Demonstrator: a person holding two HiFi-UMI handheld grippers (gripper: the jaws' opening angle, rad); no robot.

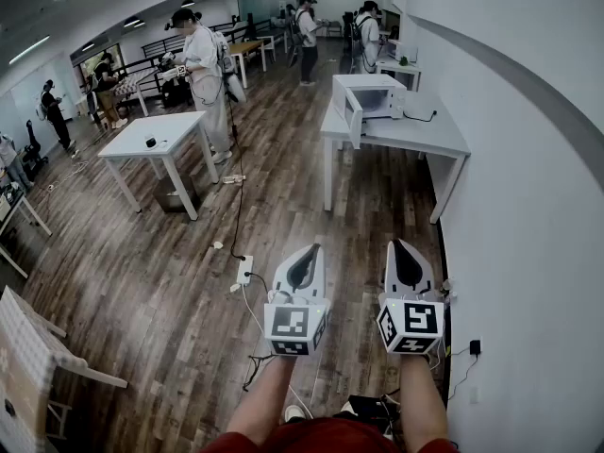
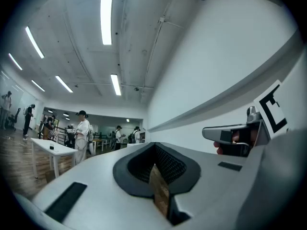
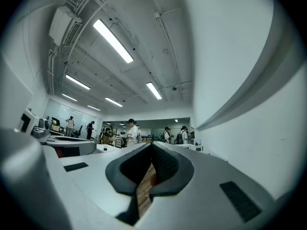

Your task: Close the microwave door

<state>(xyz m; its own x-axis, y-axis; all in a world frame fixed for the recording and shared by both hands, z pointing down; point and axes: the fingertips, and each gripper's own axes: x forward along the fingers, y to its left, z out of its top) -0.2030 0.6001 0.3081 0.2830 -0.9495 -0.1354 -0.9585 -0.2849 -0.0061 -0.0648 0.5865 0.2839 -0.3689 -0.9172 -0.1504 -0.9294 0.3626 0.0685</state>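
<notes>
The microwave (image 1: 371, 95) sits well ahead on a white desk (image 1: 429, 138) by the wall (image 1: 528, 168), its door (image 1: 350, 113) swung open; left tongs (image 1: 307, 264) and right tongs (image 1: 406, 259), both clenched on nothing, are held level side by side, apparently just carried because the walk there comes first

Left arm (image 1: 263, 406) and right arm (image 1: 422, 402) stretched forward, parallel. Left gripper (image 1: 312, 249) and right gripper (image 1: 397, 244) side by side, near each other, apart, roughly level with tips slightly raised. Left fingers (image 2: 169, 163) closed together; right fingers (image 3: 166, 164) closed together too.
</notes>
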